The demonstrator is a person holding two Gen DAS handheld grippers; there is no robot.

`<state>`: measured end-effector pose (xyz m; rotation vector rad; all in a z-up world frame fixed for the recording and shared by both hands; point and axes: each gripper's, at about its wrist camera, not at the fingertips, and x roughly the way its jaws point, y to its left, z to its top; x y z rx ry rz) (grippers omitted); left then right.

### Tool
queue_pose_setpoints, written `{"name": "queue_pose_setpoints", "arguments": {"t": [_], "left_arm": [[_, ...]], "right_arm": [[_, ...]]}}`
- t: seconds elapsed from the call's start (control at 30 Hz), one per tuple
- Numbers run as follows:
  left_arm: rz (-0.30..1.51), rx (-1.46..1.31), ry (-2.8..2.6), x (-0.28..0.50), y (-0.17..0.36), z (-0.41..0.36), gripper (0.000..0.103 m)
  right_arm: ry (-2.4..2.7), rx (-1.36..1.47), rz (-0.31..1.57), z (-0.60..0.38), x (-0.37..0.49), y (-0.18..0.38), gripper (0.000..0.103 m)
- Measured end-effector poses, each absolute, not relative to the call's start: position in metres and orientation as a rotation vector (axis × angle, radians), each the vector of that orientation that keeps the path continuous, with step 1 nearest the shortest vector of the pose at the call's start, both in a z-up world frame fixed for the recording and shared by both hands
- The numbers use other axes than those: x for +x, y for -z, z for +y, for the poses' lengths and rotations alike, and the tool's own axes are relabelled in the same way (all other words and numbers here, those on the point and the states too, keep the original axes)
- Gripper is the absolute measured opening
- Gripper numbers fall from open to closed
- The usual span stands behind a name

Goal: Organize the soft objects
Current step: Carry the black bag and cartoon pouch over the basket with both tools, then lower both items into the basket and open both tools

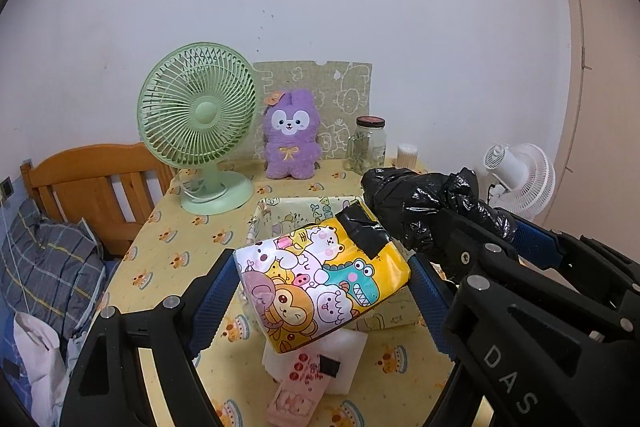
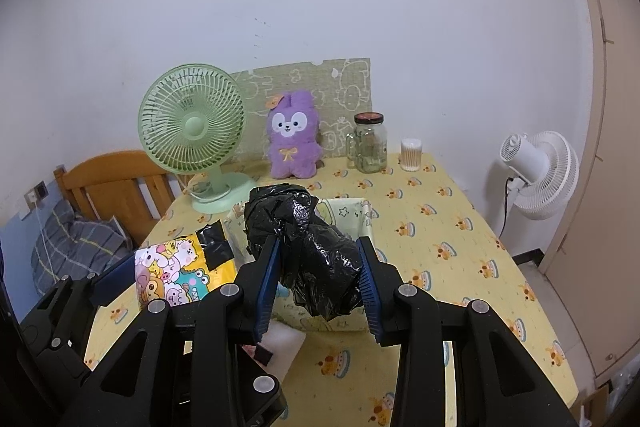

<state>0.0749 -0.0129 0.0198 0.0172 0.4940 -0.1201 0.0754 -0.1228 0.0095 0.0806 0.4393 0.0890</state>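
Note:
My left gripper (image 1: pixel 324 267) is shut on a yellow tissue pack (image 1: pixel 320 283) printed with cartoon animals, with a blue pad on each side of it. The pack hangs tilted over the near edge of a pale cloth basket (image 1: pixel 304 205). My right gripper (image 2: pixel 319 247) is shut on a crumpled black plastic bag bundle (image 2: pixel 316 259), which sticks out past the fingertips above the same cloth basket (image 2: pixel 356 211). In the right wrist view the tissue pack (image 2: pixel 180 267) sits to the left of the bag. A purple plush rabbit (image 1: pixel 291 135) sits upright at the back of the table.
A green desk fan (image 1: pixel 198 123), a glass jar (image 1: pixel 368 145) and a tub of cotton swabs (image 2: pixel 411 155) stand along the wall. A white foam block (image 1: pixel 344 355) and a pink flat item (image 1: pixel 294 393) lie near the front. Left of the table (image 2: pixel 440 227) is a wooden headboard (image 1: pixel 96 183); right of it is a white fan (image 2: pixel 536 171).

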Motion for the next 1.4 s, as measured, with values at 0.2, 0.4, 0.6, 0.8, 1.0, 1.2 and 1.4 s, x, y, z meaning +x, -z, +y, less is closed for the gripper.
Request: {"name": "queue_pose_setpoints", "arguments": {"t": [0.2, 0.4, 0.6, 0.8, 1.0, 1.2, 1.4], "left_arm": [[0.499, 0.020, 0.119, 0.091, -0.018, -0.011, 0.086], [0.503, 0.023, 0.120, 0.105, -0.016, -0.010, 0.086], [0.505, 0.023, 0.119, 0.116, -0.014, -0.009, 0.086], [0.493, 0.037, 0.118, 0.133, -0.014, -0.008, 0.086], [0.497, 0.042, 0.120, 0.148, -0.012, -0.008, 0.086], [0.508, 0.036, 0.125, 0.162, -0.008, -0.008, 0.086], [0.530, 0.028, 0.135, 0.175, -0.002, -0.008, 0.086]], "right_arm": [[-0.090, 0.081, 0.446, -0.121, 0.094, -0.009, 0.041], [-0.090, 0.083, 0.450, -0.119, 0.109, -0.007, 0.041], [-0.090, 0.082, 0.456, -0.117, 0.124, -0.006, 0.041], [-0.097, 0.077, 0.449, -0.115, 0.139, -0.007, 0.041], [-0.104, 0.075, 0.451, -0.115, 0.157, -0.005, 0.041], [-0.115, 0.073, 0.460, -0.115, 0.172, -0.002, 0.041], [-0.115, 0.072, 0.469, -0.116, 0.186, 0.003, 0.041]]}}
